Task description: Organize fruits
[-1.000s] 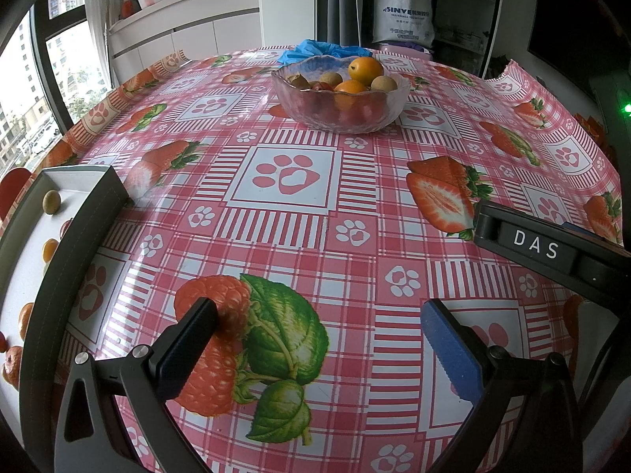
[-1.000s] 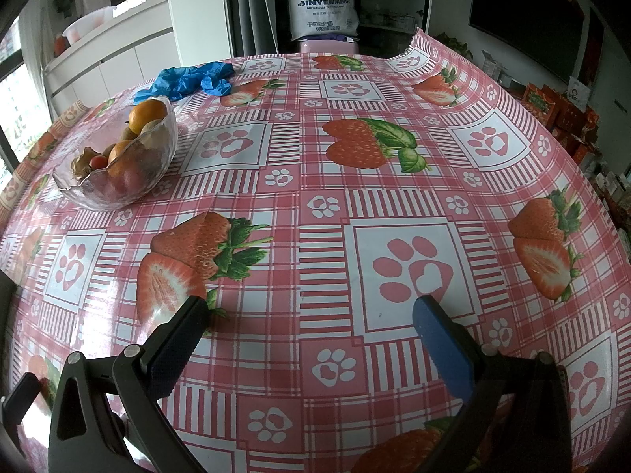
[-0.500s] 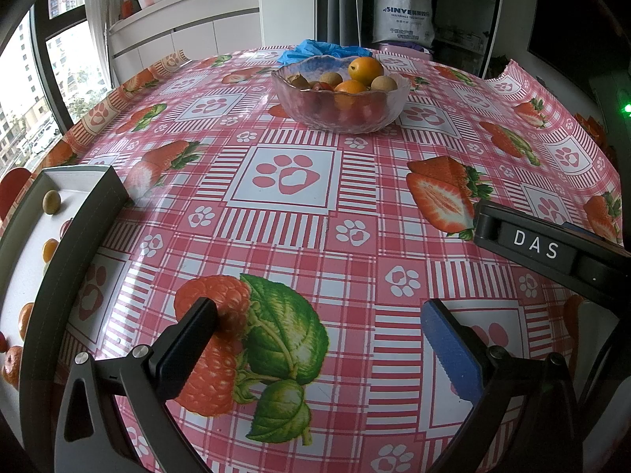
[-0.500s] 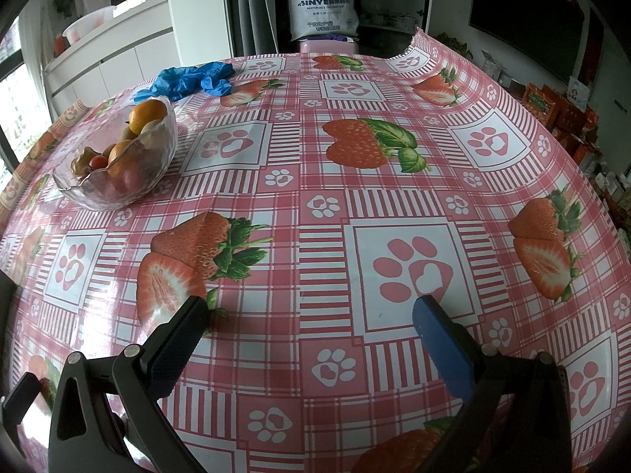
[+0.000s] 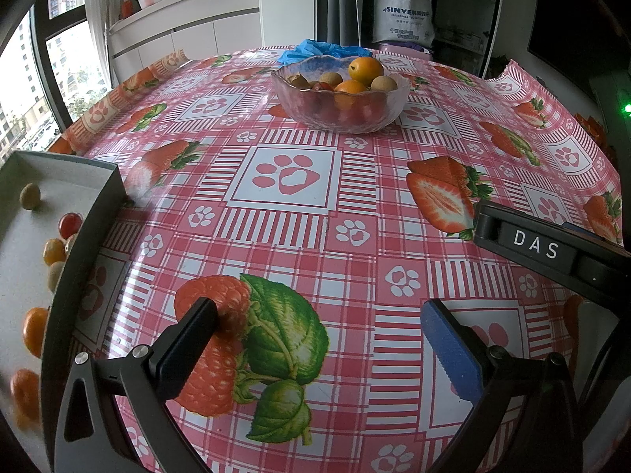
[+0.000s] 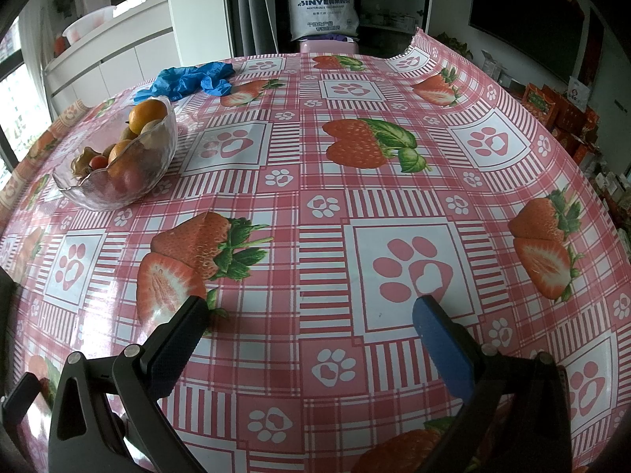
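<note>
A glass bowl (image 5: 378,118) with oranges, brown round fruits and small red ones stands at the far middle of the table; it also shows in the right wrist view (image 6: 130,185) at the left. A grey tray (image 5: 75,252) at the left holds several small fruits, among them an orange one (image 5: 34,331) and a red one (image 5: 69,224). My left gripper (image 5: 319,315) is open and empty above the tablecloth. My right gripper (image 6: 309,311) is open and empty too; its body (image 5: 532,242) shows at the right of the left wrist view.
A blue glove (image 6: 185,79) lies behind the bowl. A pink strawberry-and-paw tablecloth (image 6: 355,181) covers the round table. A white bag (image 6: 321,10) and shelves stand beyond the far edge; boxes (image 6: 552,114) at the right.
The left gripper has shifted slightly, so more of the tray and its fruits shows at the left. The right gripper has not moved. Both stay open.
</note>
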Demonstrator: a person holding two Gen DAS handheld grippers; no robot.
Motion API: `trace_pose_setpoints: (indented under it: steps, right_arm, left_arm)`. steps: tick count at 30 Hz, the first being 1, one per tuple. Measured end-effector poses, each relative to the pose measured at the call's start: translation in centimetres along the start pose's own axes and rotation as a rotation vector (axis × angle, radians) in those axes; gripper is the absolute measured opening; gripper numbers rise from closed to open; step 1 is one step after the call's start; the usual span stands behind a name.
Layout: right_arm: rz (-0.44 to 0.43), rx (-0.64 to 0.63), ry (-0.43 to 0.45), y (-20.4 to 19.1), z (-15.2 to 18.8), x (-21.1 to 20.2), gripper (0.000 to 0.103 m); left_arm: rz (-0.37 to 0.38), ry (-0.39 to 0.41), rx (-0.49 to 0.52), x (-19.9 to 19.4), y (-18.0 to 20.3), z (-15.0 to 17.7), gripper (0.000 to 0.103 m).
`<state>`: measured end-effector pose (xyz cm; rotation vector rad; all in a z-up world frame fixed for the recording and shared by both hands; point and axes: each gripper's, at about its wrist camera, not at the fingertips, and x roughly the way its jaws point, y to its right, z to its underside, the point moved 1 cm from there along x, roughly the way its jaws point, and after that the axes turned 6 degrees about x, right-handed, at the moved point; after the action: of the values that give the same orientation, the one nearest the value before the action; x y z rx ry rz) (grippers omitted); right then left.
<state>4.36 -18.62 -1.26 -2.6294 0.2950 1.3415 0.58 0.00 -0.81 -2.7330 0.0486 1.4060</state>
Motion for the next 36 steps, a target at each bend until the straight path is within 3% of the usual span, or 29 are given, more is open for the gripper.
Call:
trace_pose_setpoints:
  steps: [22, 28, 32, 36]
  right_arm:
    - [-0.003, -0.006, -0.018, 0.0, 0.2, 0.0, 0.103]
    - [-0.046, -0.049, -0.091, 0.5, 1.0, -0.9, 0.103]
    - [-0.165, 0.025, -0.163, 1.6, 1.5, -2.4, 0.103]
    - [-0.177, 0.106, -0.191, 3.0, 2.8, -4.5, 0.103]
  left_arm:
    - [0.000, 0.000, 0.000, 0.0, 0.0, 0.0, 0.103]
    - [0.000, 0.000, 0.000, 0.0, 0.0, 0.0, 0.103]
    - [0.000, 0.000, 0.000, 0.0, 0.0, 0.0, 0.103]
    - [0.000, 0.000, 0.000, 0.0, 0.0, 0.0, 0.103]
